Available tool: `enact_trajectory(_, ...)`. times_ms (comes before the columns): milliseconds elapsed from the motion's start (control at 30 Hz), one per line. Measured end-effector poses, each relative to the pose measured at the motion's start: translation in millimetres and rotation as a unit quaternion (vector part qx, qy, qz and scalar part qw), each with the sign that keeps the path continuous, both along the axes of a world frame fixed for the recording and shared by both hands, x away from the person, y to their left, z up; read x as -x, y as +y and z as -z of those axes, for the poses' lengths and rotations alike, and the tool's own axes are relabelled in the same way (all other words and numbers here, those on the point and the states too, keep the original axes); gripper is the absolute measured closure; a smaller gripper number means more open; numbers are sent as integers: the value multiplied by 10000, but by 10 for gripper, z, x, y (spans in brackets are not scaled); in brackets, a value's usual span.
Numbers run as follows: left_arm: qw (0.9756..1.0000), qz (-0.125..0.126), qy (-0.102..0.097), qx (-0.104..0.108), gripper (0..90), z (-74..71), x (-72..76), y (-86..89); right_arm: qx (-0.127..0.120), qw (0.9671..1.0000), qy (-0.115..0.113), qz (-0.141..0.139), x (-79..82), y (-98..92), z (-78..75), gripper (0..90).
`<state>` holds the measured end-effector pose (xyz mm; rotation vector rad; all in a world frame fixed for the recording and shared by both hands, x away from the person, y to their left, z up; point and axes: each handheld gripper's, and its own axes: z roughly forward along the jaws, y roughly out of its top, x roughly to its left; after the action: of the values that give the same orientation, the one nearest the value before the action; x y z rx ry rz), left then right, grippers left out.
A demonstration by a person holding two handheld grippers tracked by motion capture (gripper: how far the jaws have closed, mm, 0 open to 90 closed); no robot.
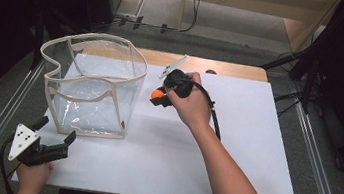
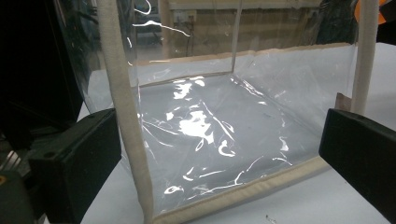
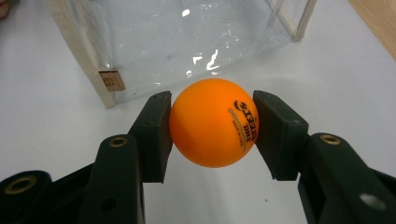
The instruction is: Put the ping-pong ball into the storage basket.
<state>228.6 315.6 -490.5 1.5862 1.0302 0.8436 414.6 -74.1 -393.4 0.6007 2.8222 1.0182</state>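
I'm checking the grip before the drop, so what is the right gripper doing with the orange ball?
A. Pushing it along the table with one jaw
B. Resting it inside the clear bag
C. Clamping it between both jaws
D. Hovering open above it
C: in the right gripper view the orange ball sits pressed between both jaws of the right gripper, outside the clear bag.

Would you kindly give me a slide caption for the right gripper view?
Right gripper clamps an orange ball between its fingers above the white board, before a clear bag.
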Motion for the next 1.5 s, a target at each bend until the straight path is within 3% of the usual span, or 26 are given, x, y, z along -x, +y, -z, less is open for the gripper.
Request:
enact_trajectory(733,10000,-1,3,-13,0,0,-1,-3,-49,9998,-164,-91,-27,18,-289,480)
enact_trajectory(1500,10000,0,15,7,0,0,-5,-4,-55,9996,-195,-171,-60,60,-587,480)
